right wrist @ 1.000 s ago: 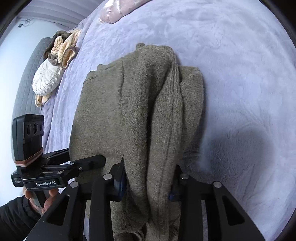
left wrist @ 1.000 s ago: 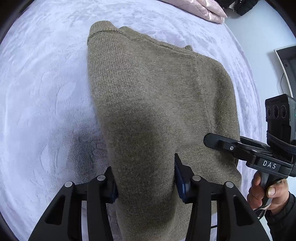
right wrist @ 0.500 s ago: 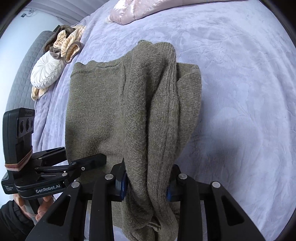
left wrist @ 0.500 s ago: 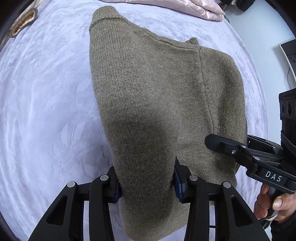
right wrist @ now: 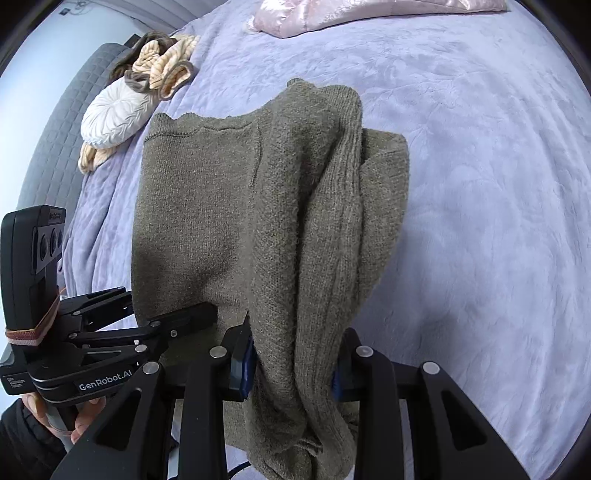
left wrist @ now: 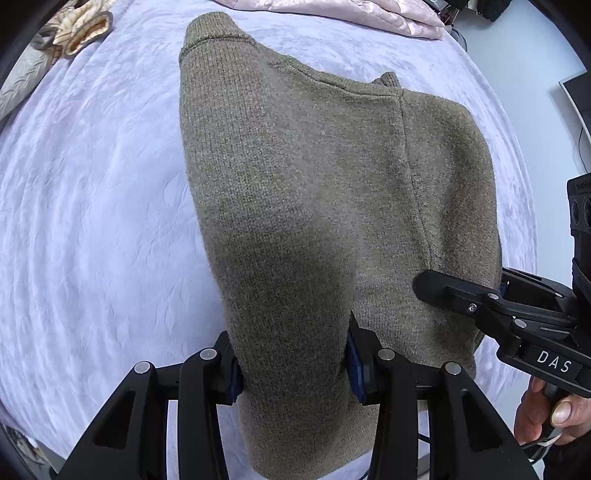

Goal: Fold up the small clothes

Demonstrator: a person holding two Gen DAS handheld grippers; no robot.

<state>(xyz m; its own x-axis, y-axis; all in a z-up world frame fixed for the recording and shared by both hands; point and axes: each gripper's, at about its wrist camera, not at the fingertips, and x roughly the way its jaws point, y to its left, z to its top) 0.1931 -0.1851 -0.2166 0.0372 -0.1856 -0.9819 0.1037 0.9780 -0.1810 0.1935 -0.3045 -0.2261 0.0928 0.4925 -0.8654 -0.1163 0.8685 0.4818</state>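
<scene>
Item one: an olive knit sweater [left wrist: 332,192], folded lengthwise, which we hold lifted over the lavender bedspread [left wrist: 92,221] by its near end, the far end with the ribbed collar hanging toward the bed. In the right wrist view the sweater [right wrist: 229,206] shows a bunched sleeve doubled along its right side.

Item two: our left gripper [left wrist: 291,373], jaws clamped on the left part of the sweater's near edge, blue pads pressing the knit from both sides.

Item three: our right gripper [right wrist: 291,373], jaws likewise closed on the thick bundle of sleeve and body, fabric spilling below the pads. Each gripper shows in the other's view: the right one [left wrist: 424,286] at the sweater's right edge, the left one [right wrist: 207,314] at its left edge, both with a hand on the handle [left wrist: 546,410].

Item four: a pink satin quilt [left wrist: 351,14] at the far edge of the bed.

Item five: a white round cushion [right wrist: 114,110] with a brown-and-cream ruffled garment [right wrist: 162,66] lying on it, against a grey quilted headboard [right wrist: 55,147], well apart from the sweater.
</scene>
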